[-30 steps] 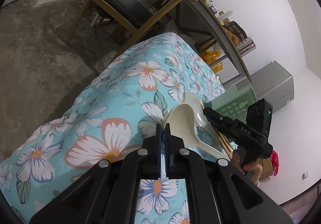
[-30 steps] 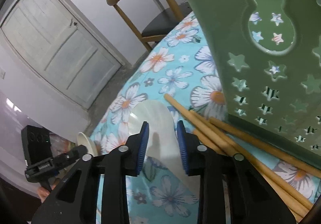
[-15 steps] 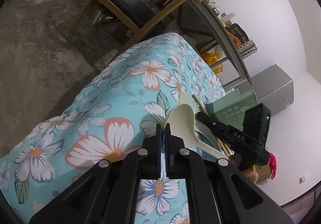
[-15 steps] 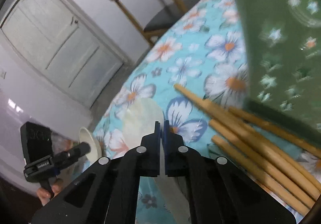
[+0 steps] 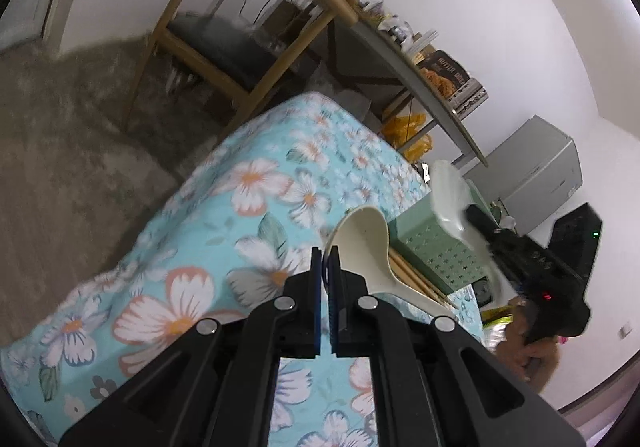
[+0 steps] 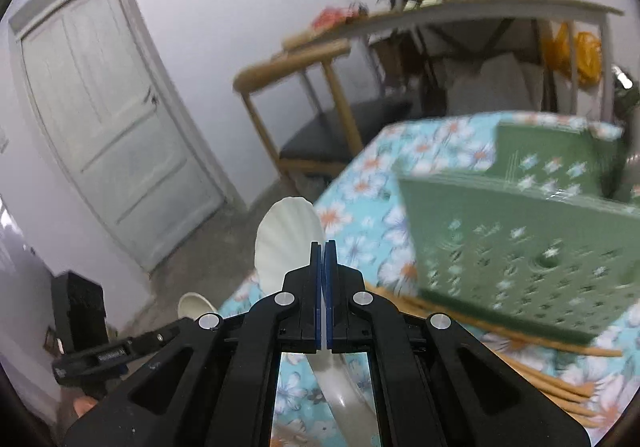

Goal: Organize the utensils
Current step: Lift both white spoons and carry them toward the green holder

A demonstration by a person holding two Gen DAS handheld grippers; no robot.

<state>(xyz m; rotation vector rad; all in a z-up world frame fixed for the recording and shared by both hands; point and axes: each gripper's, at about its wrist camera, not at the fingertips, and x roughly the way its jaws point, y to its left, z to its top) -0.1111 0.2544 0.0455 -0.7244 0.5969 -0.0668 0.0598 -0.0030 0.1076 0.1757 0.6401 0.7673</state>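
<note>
We have one white spoon (image 6: pixel 288 243) pinched in our right gripper (image 6: pixel 324 295) and lifted beside the green basket (image 6: pixel 516 259), while a ladle (image 5: pixel 362 247) and chopsticks (image 6: pixel 532 347) lie on the table and our left gripper (image 5: pixel 325 299) sits closed on nothing

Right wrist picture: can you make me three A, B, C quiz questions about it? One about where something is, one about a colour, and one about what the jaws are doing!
1. What colour is the basket?
A red; B green; C yellow

2. Where do the wooden chopsticks lie?
A on the flowery cloth beside the basket; B inside the basket; C on the chair seat

3. What are the jaws of the right gripper doing?
A standing wide open; B shut on a chopstick; C shut on the white spoon

Answers:
1 B, its star-holed walls are green.
2 A, they lie on the cloth along the basket's base.
3 C, the spoon's head sticks out past the closed jaws and its handle runs back beneath them.
</note>
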